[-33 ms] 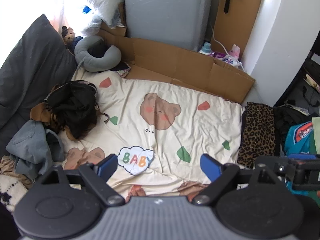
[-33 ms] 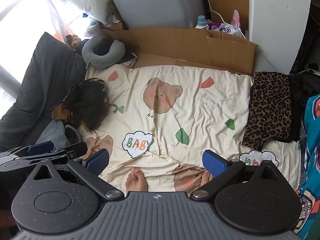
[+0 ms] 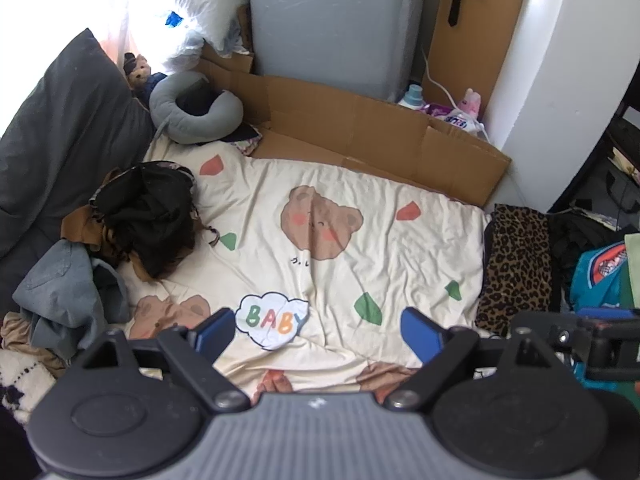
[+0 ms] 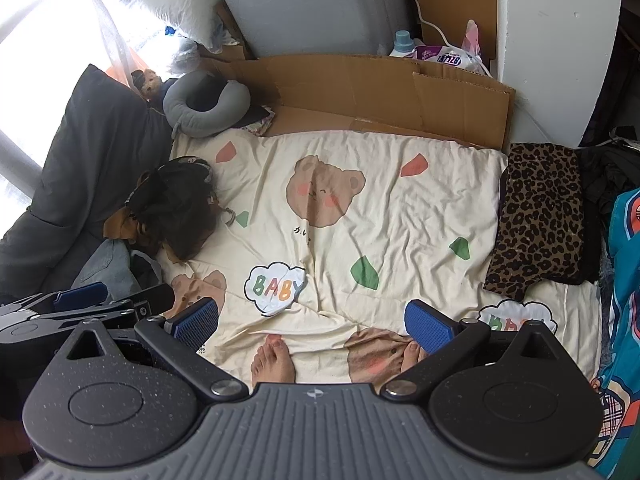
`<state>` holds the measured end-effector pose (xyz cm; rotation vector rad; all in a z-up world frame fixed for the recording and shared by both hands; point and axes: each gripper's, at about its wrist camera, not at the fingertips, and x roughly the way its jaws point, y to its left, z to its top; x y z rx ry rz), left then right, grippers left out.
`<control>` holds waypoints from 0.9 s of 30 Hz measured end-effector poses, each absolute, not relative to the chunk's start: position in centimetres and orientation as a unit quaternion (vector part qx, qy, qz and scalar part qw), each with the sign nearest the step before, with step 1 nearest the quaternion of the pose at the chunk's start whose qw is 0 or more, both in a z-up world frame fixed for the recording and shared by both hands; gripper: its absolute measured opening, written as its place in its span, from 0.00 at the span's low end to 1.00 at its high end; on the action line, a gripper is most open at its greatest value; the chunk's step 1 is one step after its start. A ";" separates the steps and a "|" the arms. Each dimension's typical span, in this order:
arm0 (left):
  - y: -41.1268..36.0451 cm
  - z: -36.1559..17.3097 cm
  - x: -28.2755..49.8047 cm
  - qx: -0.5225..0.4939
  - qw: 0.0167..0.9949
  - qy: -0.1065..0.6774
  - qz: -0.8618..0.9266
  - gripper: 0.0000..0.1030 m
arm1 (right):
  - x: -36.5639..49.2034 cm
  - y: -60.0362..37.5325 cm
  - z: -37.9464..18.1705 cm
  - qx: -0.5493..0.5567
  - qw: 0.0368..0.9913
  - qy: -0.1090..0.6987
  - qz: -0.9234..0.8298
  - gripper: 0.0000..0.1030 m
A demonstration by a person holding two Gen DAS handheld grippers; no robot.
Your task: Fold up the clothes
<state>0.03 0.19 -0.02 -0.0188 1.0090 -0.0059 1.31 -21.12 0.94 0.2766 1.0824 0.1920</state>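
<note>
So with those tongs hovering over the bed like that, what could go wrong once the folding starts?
Both tongs, left and right, are open and hold nothing. The dark clothes pile is tangled, so a grab might lift several garments at once. The person's bare foot lies just under the right tongs and could get pinched. The tongs could also snag the bear-print quilt instead of a garment.

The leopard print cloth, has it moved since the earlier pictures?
No. The leopard print cloth lies at the same spot on the right edge of the bear blanket, just below the cardboard corner, in both views.
</note>
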 end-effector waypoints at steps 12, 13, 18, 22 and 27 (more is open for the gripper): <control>0.8 -0.1 -0.2 -0.021 0.874 0.485 -0.007 0.88 | 1.3 -21.1 0.9 0.129 0.845 0.512 0.089 0.99; 0.6 0.0 0.1 -0.022 0.873 0.487 -0.006 0.88 | 1.3 -21.1 1.1 0.128 0.845 0.512 0.089 0.99; 0.8 0.0 0.4 -0.025 0.872 0.489 -0.007 0.88 | 1.3 -20.9 1.0 0.127 0.845 0.511 0.088 0.99; 0.6 -0.1 0.2 -0.023 0.873 0.487 -0.006 0.88 | 1.3 -21.1 0.9 0.128 0.846 0.510 0.089 0.99; 0.5 -0.2 0.0 -0.022 0.873 0.487 -0.005 0.88 | 1.2 -21.1 0.9 0.128 0.846 0.510 0.089 0.99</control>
